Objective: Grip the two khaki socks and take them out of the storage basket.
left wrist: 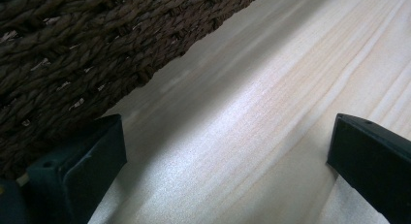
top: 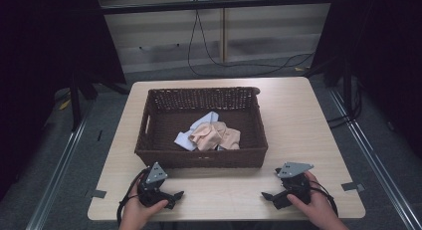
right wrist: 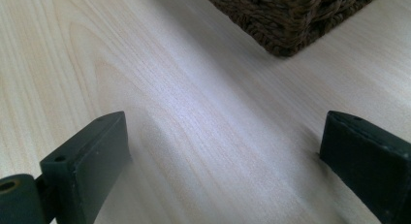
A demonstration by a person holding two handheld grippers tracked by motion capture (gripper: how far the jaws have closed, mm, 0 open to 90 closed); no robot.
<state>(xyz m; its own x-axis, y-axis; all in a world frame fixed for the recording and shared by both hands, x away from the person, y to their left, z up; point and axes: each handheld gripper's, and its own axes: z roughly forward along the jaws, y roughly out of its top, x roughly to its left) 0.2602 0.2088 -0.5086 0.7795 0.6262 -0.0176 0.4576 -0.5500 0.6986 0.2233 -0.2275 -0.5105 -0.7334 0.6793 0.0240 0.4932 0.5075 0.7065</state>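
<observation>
High view: left tongs (top: 171, 199), right tongs (top: 268, 197) both spread apart, empty, near wicker basket (top: 149, 121); no legible writing.

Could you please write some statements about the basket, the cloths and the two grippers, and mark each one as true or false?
1. The basket stands on the table. True.
2. The cloths lie on the table beside the basket. False: they lie inside the basket.
3. The left gripper is open with nothing between its jaws. True.
4. The right gripper is shut on a cloth. False: it is open and holds nothing.
5. Both grippers are on the near side of the basket. True.
</observation>
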